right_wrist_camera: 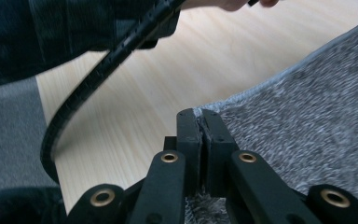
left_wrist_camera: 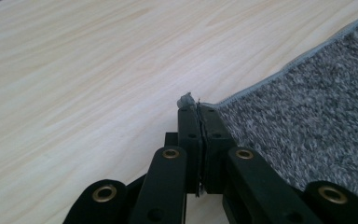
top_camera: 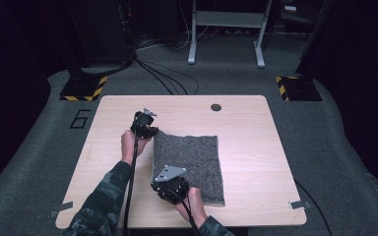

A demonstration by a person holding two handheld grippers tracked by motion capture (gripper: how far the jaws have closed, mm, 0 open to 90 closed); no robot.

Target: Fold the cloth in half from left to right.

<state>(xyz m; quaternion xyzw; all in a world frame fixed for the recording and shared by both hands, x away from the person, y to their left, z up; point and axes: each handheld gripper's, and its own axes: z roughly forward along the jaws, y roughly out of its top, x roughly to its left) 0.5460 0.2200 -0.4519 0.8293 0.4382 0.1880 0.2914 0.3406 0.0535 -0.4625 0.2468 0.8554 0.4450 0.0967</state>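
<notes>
Pale wooden table [top_camera: 246, 128] under dim room light carries a grey towel [top_camera: 192, 164]. Clamped on the towel's far left corner, the left gripper [left_wrist_camera: 199, 108] pinches a tuft that pokes past its tips. The right gripper [right_wrist_camera: 200, 114] is clenched on the near left corner. In the high view both pinch points are hidden under the gripper bodies. A black cable [right_wrist_camera: 98, 77] and a camouflage sleeve [top_camera: 101, 201] cross the right gripper view, blurred.

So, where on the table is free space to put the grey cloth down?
Bare wood lies right of the grey cloth up to the table edge, and along the far edge. The cloth's left side is crowded by the left gripper and right gripper.
</notes>
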